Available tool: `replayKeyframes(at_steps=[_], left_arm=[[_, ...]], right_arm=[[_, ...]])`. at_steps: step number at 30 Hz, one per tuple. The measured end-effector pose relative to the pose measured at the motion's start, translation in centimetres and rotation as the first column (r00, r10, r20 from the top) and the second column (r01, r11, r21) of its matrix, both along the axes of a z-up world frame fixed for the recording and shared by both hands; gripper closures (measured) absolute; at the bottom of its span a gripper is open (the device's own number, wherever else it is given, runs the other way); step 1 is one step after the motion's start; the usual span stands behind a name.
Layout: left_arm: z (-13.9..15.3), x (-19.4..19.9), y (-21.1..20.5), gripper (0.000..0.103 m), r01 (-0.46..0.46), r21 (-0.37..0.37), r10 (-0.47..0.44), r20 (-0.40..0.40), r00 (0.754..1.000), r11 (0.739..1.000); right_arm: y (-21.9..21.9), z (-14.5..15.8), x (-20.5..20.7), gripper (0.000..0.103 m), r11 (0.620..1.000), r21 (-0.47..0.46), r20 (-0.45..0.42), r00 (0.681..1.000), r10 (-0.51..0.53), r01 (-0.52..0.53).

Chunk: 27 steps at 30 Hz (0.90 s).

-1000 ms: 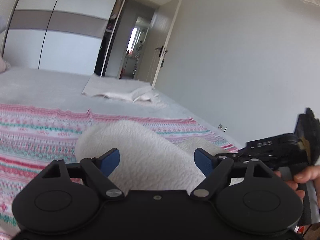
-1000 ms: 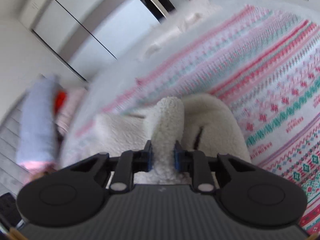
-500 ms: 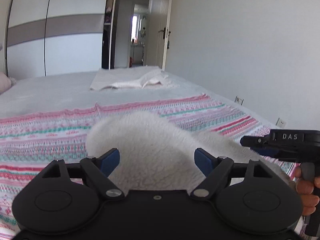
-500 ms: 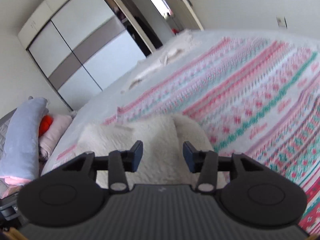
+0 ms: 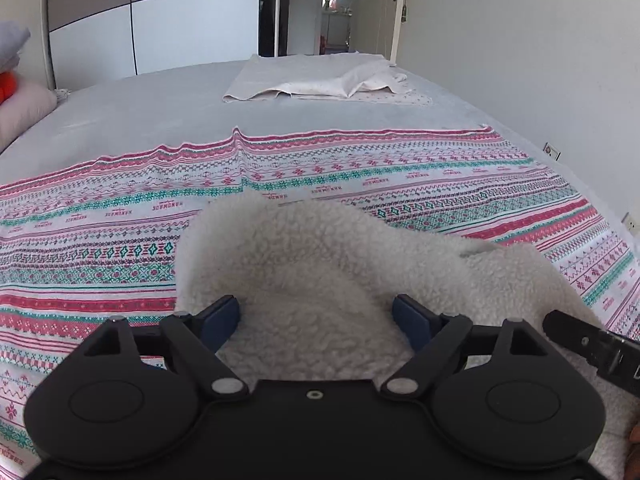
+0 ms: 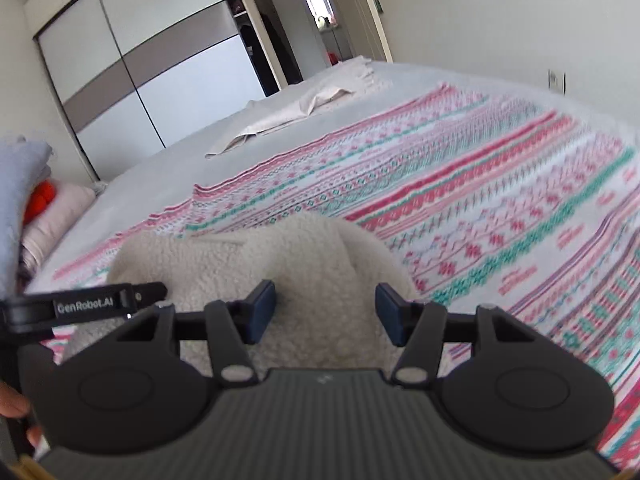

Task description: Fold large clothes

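Both grippers sat low over the cream fleece garment (image 5: 320, 264), which lay bunched on the striped patterned blanket (image 5: 400, 172) near its front edge. Left gripper (image 5: 316, 314) had its jaws spread wide, blue pads (image 5: 222, 318) on either side of a fleece hump, nothing clamped. Right gripper (image 6: 325, 312) was likewise gaping, pads (image 6: 262, 312) apart over the garment's rounded fold (image 6: 304, 248), not holding it. From the left wrist view the right tool's black body (image 5: 592, 350) poked in at the right edge, just beside the fleece. Fleece was thick, nubbly sherpa pile, soft rounded lumps, one flat seam edge (image 5: 476, 250) showing on the right side. Blanket was thin flat weave in pink, teal and white bands, far edge slightly rippled (image 5: 236, 134). Beyond it was bare grey bed cover (image 5: 160, 108), smooth, with plenty of room. A pale folded sheet (image 5: 320, 80) lay well apart at the far end of the bed. Pillows (image 6: 56, 208) were stacked at the left side. White wall (image 5: 520, 60) ran close along the bed's right side.
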<state>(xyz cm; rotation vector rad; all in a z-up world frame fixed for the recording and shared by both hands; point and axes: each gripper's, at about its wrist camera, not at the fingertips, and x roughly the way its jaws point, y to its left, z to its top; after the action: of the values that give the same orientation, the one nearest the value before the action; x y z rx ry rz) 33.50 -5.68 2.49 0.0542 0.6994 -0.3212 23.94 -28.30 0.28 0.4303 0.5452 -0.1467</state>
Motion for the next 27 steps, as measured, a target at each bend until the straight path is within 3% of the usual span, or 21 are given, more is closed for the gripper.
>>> replayKeyframes(at_steps=[6, 13, 17, 22, 25, 27], left_arm=[[1.9, -3.2, 1.2, 0.019, 0.018, -0.067, -0.012, 0.088, 0.996, 0.998], [3.8, -10.3, 2.5, 0.022, 0.095, -0.099, -0.080, 0.150, 0.985, 0.991], [4.4, -14.6, 3.1, 0.022, 0.123, -0.086, -0.102, 0.214, 0.971, 0.989], [2.7, -18.3, 3.7, 0.022, 0.100, -0.043, -0.085, 0.266, 0.960, 0.994], [1.2, -18.9, 4.2, 0.023, 0.067, -0.100, -0.040, 0.252, 0.967, 0.993], [0.3, -18.6, 4.6, 0.023, 0.055, -0.164, -0.021, 0.203, 0.979, 0.985]], right_arm=[[0.8, 1.1, -1.2, 0.047, 0.998, -0.060, 0.015, 0.999, 0.029, -0.028], [1.4, 2.9, -4.1, 0.046, 0.993, -0.094, 0.042, 0.996, 0.079, -0.074], [2.8, 3.9, -6.7, 0.036, 0.977, -0.184, 0.067, 0.990, 0.120, -0.106], [3.2, 3.7, -10.0, 0.036, 0.965, -0.236, 0.080, 0.987, 0.139, -0.117], [3.1, 2.3, -11.2, 0.036, 0.961, -0.251, 0.068, 0.988, 0.142, -0.121], [3.0, 1.6, -11.6, 0.036, 0.960, -0.258, 0.077, 0.988, 0.135, -0.111]])
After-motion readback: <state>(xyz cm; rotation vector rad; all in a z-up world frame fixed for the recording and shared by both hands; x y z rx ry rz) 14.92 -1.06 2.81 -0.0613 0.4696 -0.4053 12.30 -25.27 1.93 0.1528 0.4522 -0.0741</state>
